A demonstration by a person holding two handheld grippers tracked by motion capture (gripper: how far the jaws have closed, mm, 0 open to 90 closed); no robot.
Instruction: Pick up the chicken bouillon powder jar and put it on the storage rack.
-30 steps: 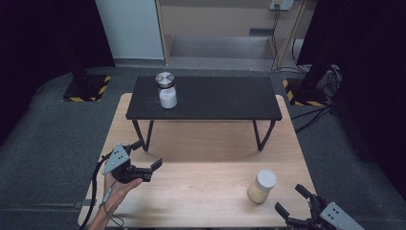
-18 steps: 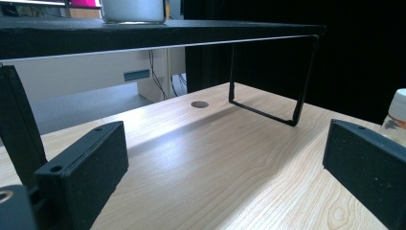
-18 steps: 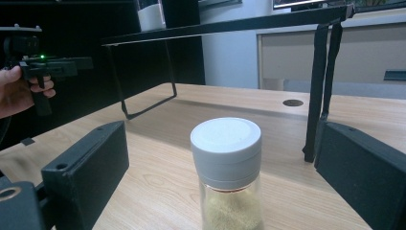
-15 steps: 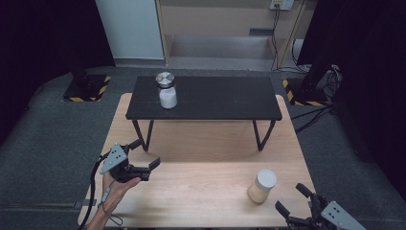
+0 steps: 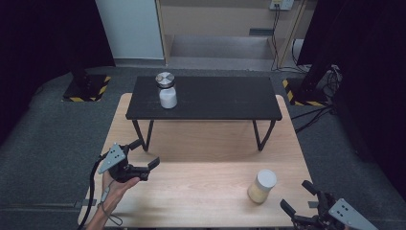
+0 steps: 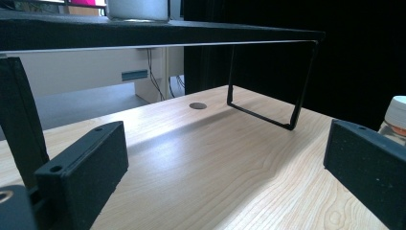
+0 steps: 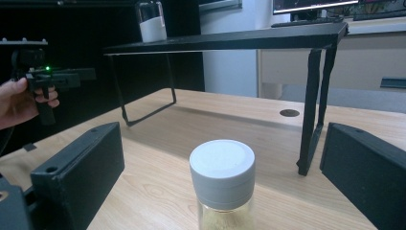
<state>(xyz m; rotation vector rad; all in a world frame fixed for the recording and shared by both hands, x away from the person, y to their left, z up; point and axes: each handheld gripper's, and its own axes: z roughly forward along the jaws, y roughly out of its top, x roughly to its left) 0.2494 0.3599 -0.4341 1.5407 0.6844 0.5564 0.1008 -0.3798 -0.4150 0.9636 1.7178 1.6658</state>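
Right gripper [image 5: 300,200]: lower right corner; jaws spread wide, having just been opening, gripping nothing.
Jar [image 5: 262,186]: white-lidded, near table's [image 5: 201,191] front edge, just beyond those jaws, untouched.
Left gripper [image 5: 143,157]: lower left, jaws apart, open wood ahead.

Pale smooth wood table [image 5: 201,191] — matt white, perhaps plastic, jar lid [image 7: 221,164].
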